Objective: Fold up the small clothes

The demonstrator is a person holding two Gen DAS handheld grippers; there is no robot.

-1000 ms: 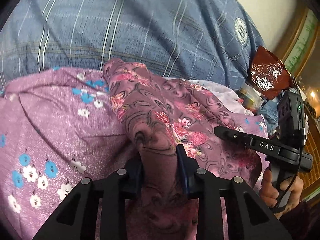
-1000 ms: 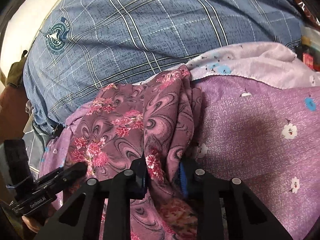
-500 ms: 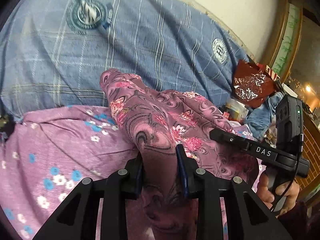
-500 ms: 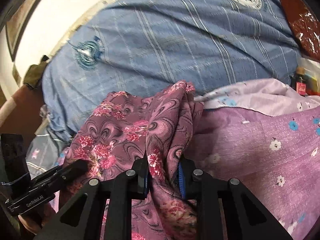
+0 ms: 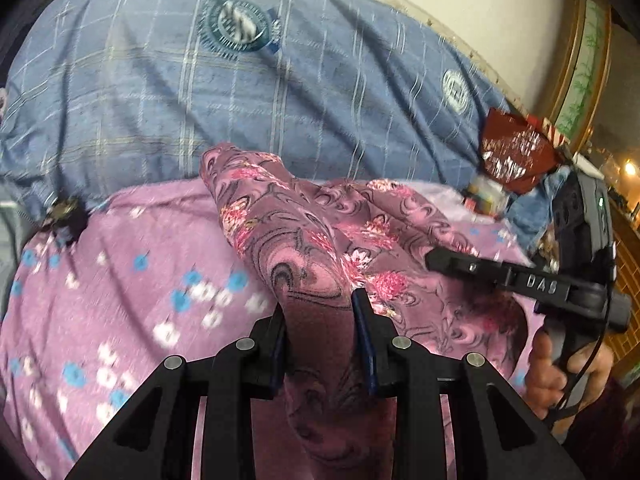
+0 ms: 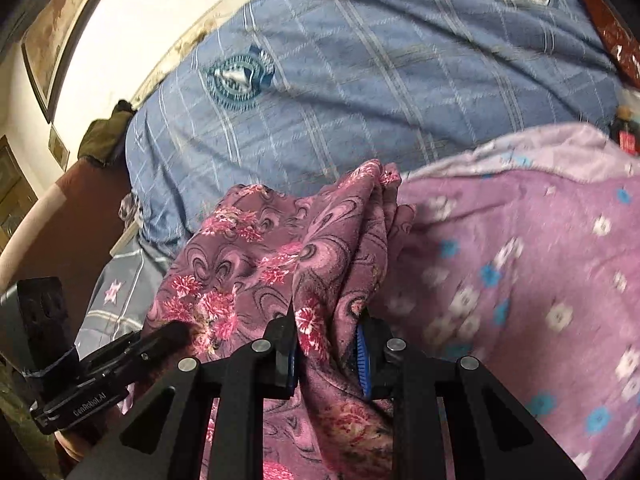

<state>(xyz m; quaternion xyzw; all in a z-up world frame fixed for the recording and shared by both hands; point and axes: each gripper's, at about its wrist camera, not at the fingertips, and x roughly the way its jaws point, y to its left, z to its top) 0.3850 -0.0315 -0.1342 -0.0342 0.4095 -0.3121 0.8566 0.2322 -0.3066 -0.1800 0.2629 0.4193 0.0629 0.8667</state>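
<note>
Left wrist view: the left claw (image 5: 320,312) was closed on a bunched fold of the garment (image 5: 320,240), whose length ran forward and rightward toward the right claw (image 5: 440,260).

Right wrist view: the right claw (image 6: 326,332) was clamped on the opposite edge of the garment, raised above the floral sheet (image 6: 520,260); the left claw lay to its left.

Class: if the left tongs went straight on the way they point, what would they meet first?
The left tongs already clamp the maroon floral-print garment; beyond its bunched fold, probably the blue checked bedsheet, though depth is unclear.
</note>
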